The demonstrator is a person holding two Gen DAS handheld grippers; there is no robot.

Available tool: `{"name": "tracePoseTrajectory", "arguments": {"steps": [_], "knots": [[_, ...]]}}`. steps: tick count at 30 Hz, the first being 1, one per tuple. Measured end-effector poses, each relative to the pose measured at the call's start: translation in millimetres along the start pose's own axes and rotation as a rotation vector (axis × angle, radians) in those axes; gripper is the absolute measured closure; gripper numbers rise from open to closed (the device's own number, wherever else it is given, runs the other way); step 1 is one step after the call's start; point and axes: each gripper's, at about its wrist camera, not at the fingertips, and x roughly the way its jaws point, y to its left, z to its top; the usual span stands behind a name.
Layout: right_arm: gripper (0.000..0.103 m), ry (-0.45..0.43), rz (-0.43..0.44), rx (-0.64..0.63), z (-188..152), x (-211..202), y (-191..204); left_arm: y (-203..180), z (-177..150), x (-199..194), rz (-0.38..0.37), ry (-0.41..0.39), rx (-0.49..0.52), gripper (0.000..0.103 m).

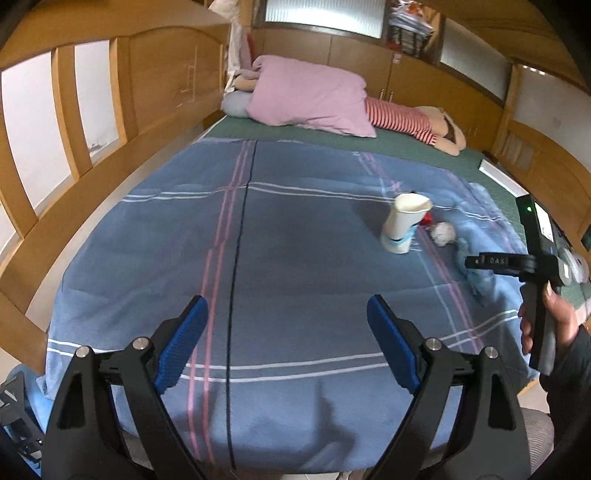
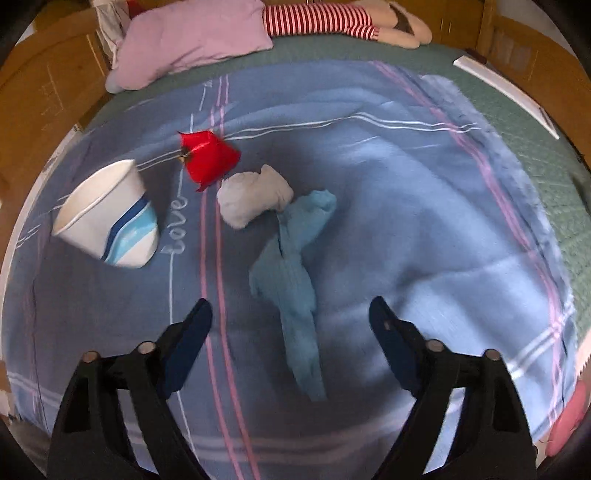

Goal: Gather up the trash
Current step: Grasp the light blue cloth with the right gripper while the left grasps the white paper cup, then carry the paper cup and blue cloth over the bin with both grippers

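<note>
A white paper cup [image 1: 404, 225] [image 2: 107, 218] with blue stripes lies tipped on the blue checked blanket [image 1: 295, 258] [image 2: 406, 221]. Beside it lie a crumpled red wrapper [image 2: 207, 157] [image 1: 427, 219], a white tissue ball [image 2: 253, 201] [image 1: 443, 233] and a light blue cloth [image 2: 295, 288] [image 1: 476, 277]. My left gripper [image 1: 286, 325] is open and holds nothing. It hangs over bare blanket, well short of the cup. My right gripper [image 2: 290, 325] is open and holds nothing; the lower end of the blue cloth lies under the gap between its jaws. A hand [image 1: 557, 317] grips its handle.
A pink pillow [image 1: 310, 96] [image 2: 192, 40] and a doll in red stripes [image 1: 402, 122] [image 2: 321, 18] lie at the bed's far end on a green mattress cover [image 1: 406, 147]. Wooden bed rails [image 1: 110, 155] run along both sides. A white strip [image 2: 506, 92] lies at the right edge.
</note>
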Motion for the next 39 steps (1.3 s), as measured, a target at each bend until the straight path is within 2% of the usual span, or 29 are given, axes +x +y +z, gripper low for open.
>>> {"name": "tracePoseTrajectory", "arguments": {"steps": [1, 2, 3, 4, 8, 11, 15, 16, 19, 22, 27, 29, 31, 33, 34, 39], "knots": [[0.036, 0.023, 0.000, 0.006, 3.6, 8.1, 0.7, 2.0, 0.6, 3.5, 0.006, 0.004, -0.002, 0.015], [0.059, 0.046, 0.001, 0.011, 6.5, 16.6, 1.3, 3.4, 1.1, 6.9, 0.007, 0.010, -0.004, 0.015], [0.068, 0.080, 0.003, 0.015, 7.8, 25.3, 1.9, 2.9, 0.9, 9.0, 0.009, 0.012, -0.005, 0.015], [0.068, 0.109, 0.016, 0.023, 8.6, 32.0, 1.7, 3.0, 1.1, 12.0, 0.011, 0.015, -0.005, 0.015], [0.072, 0.078, 0.033, 0.056, 6.5, 21.0, -3.0, -3.5, 2.1, 17.4, 0.002, 0.020, 0.010, 0.015], [0.072, 0.035, 0.086, 0.106, -1.7, -6.7, -13.9, -21.8, 4.7, 18.9, -0.021, 0.004, 0.068, 0.015], [0.072, -0.015, 0.117, 0.102, -18.9, -49.1, -22.5, -57.5, 13.1, 31.6, -0.093, -0.026, 0.178, 0.014], [0.072, -0.019, 0.133, 0.099, -25.2, -59.9, -26.3, -71.7, 18.0, 41.0, -0.142, -0.030, 0.218, 0.013], [0.072, -0.035, 0.145, 0.092, -39.8, -84.2, -36.7, -102.5, 30.5, 68.9, -0.220, -0.064, 0.294, 0.012], [0.072, -0.047, 0.165, 0.102, -52.1, -103.5, -50.2, -125.8, 42.6, 102.8, -0.249, -0.061, 0.345, 0.012], [0.072, -0.075, 0.155, 0.132, -64.6, -123.0, -70.2, -162.4, 53.2, 158.6, -0.218, -0.055, 0.441, 0.012], [0.072, -0.070, 0.150, 0.146, -67.3, -122.3, -76.6, -173.2, 56.5, 173.0, -0.237, -0.067, 0.451, 0.012], [0.072, -0.055, 0.148, 0.167, -70.3, -119.6, -83.8, -179.8, 59.8, 184.8, -0.249, -0.060, 0.447, 0.023], [0.072, -0.045, 0.155, 0.192, -73.3, -117.6, -89.1, -184.6, 62.5, 200.4, -0.270, -0.005, 0.446, 0.071], [0.072, -0.044, 0.155, 0.206, -75.0, -117.3, -92.0, -185.2, 62.5, 207.6, -0.269, 0.026, 0.437, 0.069], [0.072, -0.058, 0.155, 0.225, -80.4, -121.2, -95.8, -183.9, 60.9, 195.1, -0.283, -0.007, 0.434, 0.071]]}}
